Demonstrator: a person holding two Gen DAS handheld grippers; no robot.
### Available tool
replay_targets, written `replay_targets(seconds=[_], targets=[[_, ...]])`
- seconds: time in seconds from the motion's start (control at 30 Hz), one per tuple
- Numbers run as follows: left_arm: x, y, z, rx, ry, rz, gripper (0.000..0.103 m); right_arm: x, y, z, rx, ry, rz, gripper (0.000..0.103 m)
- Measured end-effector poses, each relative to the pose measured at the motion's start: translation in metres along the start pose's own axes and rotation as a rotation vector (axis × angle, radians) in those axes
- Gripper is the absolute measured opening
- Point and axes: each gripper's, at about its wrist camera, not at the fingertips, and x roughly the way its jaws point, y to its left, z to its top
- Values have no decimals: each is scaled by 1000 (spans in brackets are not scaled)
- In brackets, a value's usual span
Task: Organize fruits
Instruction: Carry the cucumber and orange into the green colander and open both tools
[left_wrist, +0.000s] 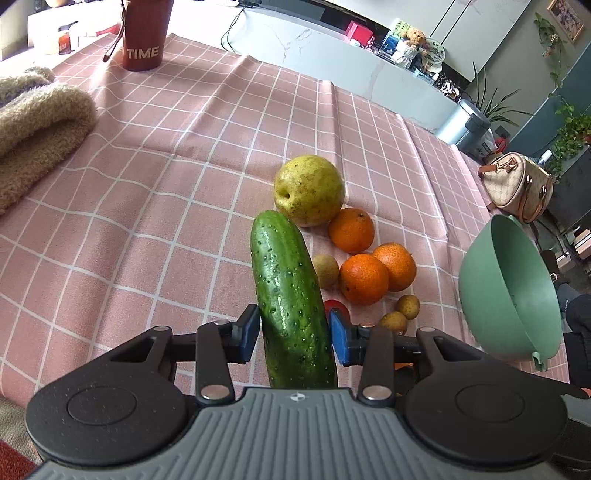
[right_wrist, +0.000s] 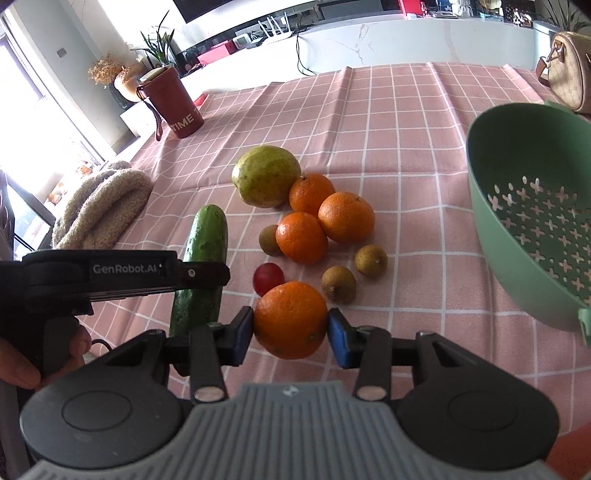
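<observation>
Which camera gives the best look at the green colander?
The right wrist view: the colander shows its open inside and cross-shaped holes, though the frame edge crops it. The left wrist view shows the colander tilted nearly edge-on, mostly outer wall, with the holes barely visible.

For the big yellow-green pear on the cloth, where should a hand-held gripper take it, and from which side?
Grip the pear across its widest middle, coming from above and from its far-left side. That flank is bare cloth, while an orange sits against its near-right side. Its rounded bulk likely needs wide jaws.
</observation>
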Motion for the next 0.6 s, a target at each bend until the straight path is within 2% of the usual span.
replay_targets(seconds=[0.13,0.3,0.47,0.6], targets=[[-24,-22,1,25,-50,-46,46,-27,-4,0,-35,-43,-16,40],[-45,-75,11,84,-64,-158,46,-69,-18,17,-80,-100,-53,40],[-48,-142,25,184,-45,-254,45,-106,-46,41,-142,-122,-146,40],[-37,-195,33,295,-8,-268,45,-122,-74,55,-221,-107,-251,40]])
